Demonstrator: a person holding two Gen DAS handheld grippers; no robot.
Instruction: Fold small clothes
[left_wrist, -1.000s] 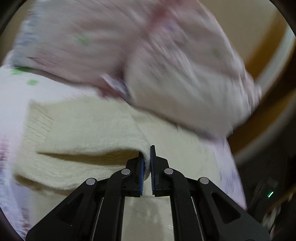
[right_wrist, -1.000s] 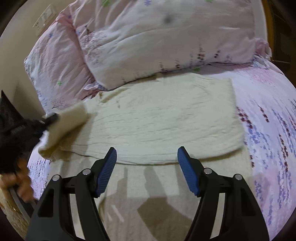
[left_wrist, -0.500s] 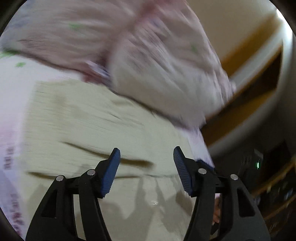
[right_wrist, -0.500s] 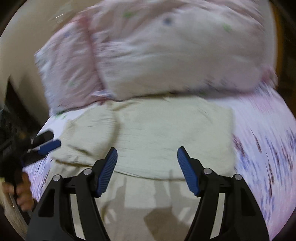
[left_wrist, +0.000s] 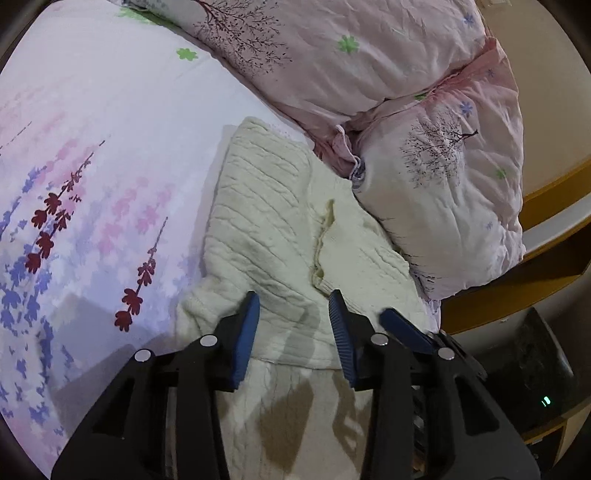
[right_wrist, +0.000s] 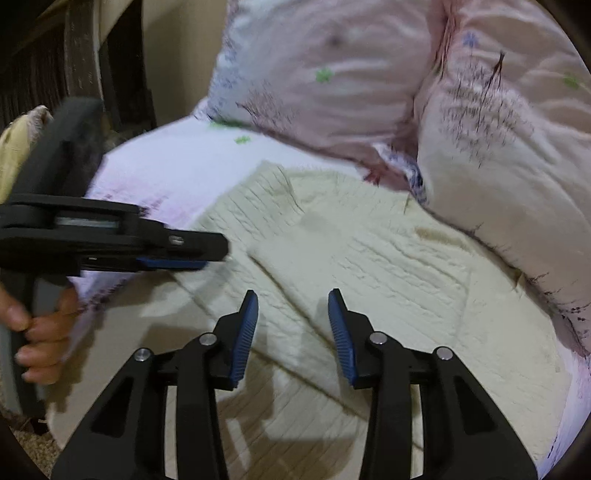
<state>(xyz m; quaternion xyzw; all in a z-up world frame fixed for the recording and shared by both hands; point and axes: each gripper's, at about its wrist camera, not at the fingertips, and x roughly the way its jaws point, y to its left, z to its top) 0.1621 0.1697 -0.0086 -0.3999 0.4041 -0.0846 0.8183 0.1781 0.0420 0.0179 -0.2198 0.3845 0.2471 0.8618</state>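
Closing, both empty: left tool (left_wrist: 293, 332) and right tool (right_wrist: 292, 332) above soft, limp knit sweater (left_wrist: 266, 221); pinch its hem edge.

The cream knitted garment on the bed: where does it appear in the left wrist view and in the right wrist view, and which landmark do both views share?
Left wrist view: the cream knitted garment lies in the centre, running down to the bottom edge.
Right wrist view: it fills the centre and lower right.
Shared landmark: the pink quilt printed with dark trees, bordering the garment on the upper right in both.
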